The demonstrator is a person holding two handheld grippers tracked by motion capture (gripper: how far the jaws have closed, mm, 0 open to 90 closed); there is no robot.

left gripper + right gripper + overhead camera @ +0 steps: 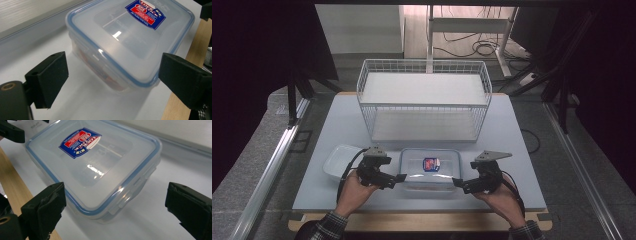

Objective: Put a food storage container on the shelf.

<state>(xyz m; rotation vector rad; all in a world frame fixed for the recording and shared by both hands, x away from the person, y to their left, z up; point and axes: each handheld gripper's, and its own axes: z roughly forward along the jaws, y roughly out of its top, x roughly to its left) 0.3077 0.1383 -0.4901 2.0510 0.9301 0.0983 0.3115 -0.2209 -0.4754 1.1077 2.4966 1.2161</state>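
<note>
Left gripper (110,75): I see its jaws spread wide, straddling the near corner.
Container (130,42): clear, blue-sealed lid on, label (146,12) on top.
Table (37,42): white.

Wire basket (424,100) and shallow tray (339,160) on table (512,150)

We find the near strip of the tabletop (512,150) crowded: the lidded container (430,169) sits in the middle, with the left gripper (398,179) just off its left end and the right gripper (458,183) just off its right end, both with jaws spread wide. A shallow white tray (337,160) blocks the left side, close behind the left gripper. Farther back stands the wire basket (424,100) (tall enough to bar a low reach); a bare band lies between it and the container. Right of the basket the tabletop is free.
</note>
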